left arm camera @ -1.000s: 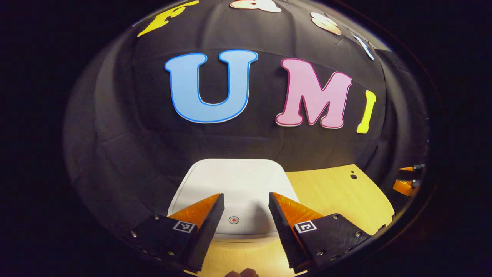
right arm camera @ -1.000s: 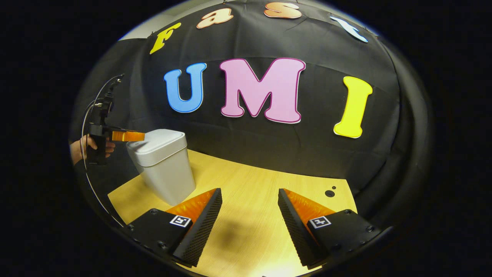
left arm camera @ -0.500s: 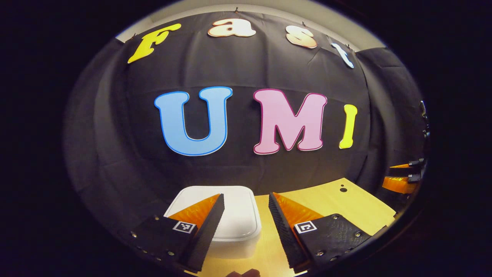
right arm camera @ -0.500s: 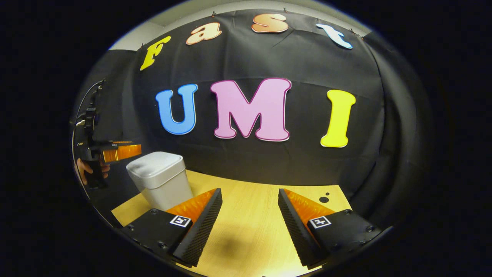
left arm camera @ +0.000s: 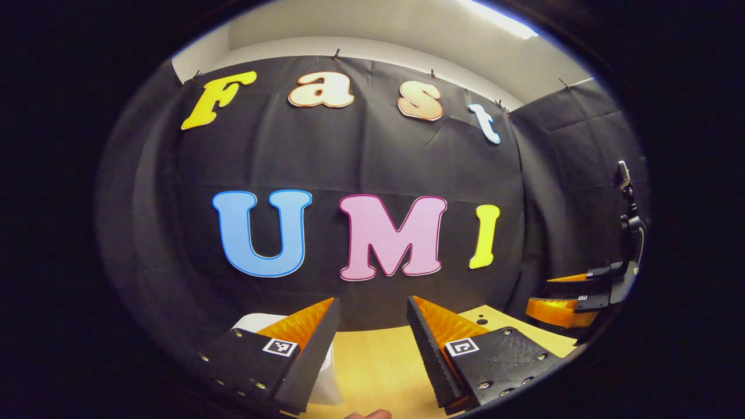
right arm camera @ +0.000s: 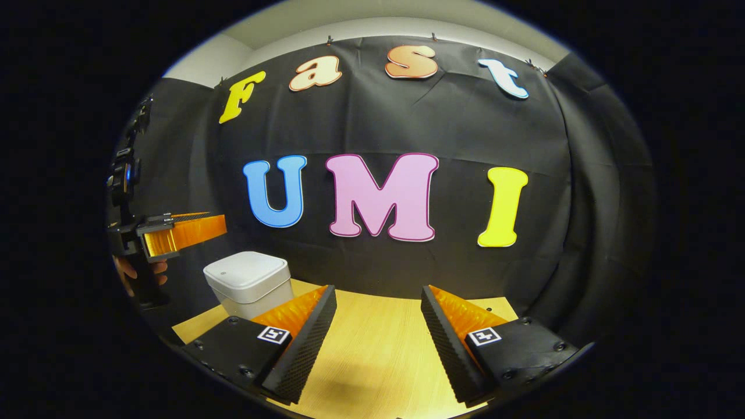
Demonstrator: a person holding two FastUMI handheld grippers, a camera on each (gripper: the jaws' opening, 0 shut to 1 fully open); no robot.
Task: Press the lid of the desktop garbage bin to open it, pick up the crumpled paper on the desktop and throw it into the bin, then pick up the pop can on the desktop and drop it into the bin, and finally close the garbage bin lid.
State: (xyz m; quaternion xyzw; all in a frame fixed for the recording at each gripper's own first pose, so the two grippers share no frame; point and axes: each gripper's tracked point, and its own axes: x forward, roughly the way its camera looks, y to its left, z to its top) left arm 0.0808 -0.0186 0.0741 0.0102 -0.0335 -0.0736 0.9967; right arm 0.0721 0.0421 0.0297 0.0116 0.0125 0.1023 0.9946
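Light wooden tabletop [right arm camera: 378,349] with pale grain, 2 small dark round holes [right arm camera: 486,302] near its far right corner, black cloth booth wall [right arm camera: 465,128] hanging behind, pinned along its top edge, pale room wall [left arm camera: 372,23] above, bright ceiling light strip [left arm camera: 500,11]

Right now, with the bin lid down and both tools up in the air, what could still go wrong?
1. The left tool hangs open above the bin, close to its left edge; lowering it carelessly could hit the closed lid or push the bin along the table.
2. The right tool is open and low over the table; moving it left could hit the bin's side.
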